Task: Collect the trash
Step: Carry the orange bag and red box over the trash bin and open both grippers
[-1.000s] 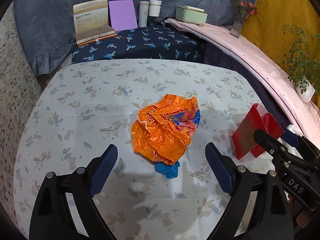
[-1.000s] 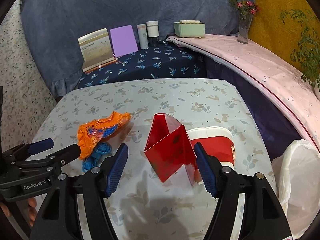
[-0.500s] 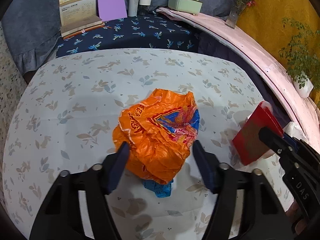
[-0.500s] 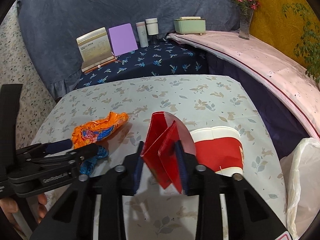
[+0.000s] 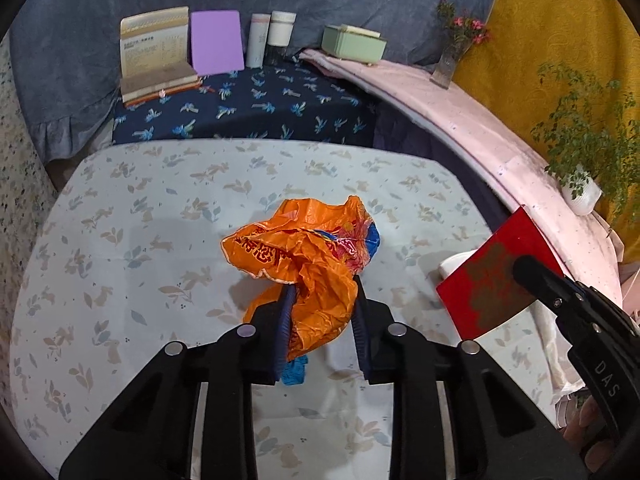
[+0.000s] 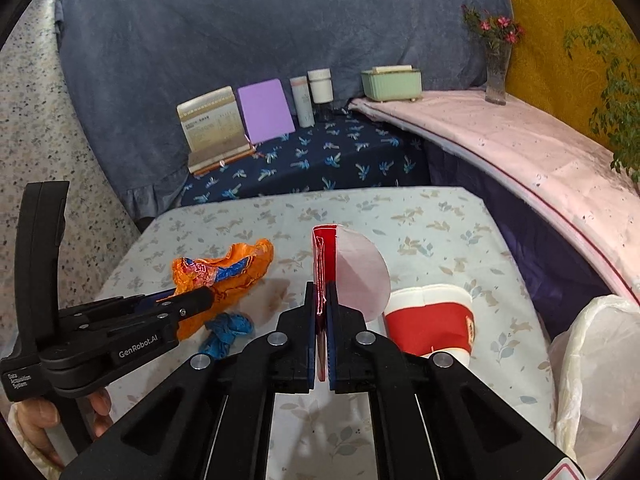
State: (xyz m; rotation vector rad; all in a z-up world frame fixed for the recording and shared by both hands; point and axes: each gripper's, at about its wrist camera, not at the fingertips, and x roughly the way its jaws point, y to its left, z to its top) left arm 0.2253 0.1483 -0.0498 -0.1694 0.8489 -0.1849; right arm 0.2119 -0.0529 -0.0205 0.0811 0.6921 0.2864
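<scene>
The left gripper (image 5: 320,312) has its 2 jaws closing on the orange plastic bag (image 5: 308,256), and the pads already press into its crumpled lower part; the rest of the bag billows out toward 12 o'clock above the fingertips. Below the bag, at 6 o'clock from it, a small blue wrapper (image 5: 294,372) lies on the table (image 5: 120,280), just beside the left finger. In the right wrist view the same blue wrapper (image 6: 228,330) sits on the floral cloth at 4 o'clock from the orange bag (image 6: 224,276), close to it.

The right gripper (image 6: 320,320) is clamped tight on a flattened red envelope (image 6: 320,264), which stands on edge between the pads with its pale round flap fanning out toward 3 o'clock. At 4 o'clock from the envelope a red and white paper cup (image 6: 428,320) lies on its side on the table (image 6: 440,232). At the far 3 o'clock edge of that view hangs a pale plastic bag (image 6: 596,364), beside the table.

From the left wrist view the red envelope (image 5: 492,280) shows at 3 o'clock of the orange bag, well apart from it, held up by the right gripper (image 5: 532,272). A hand (image 6: 44,416) grips the left tool at 8 o'clock in the right view.
</scene>
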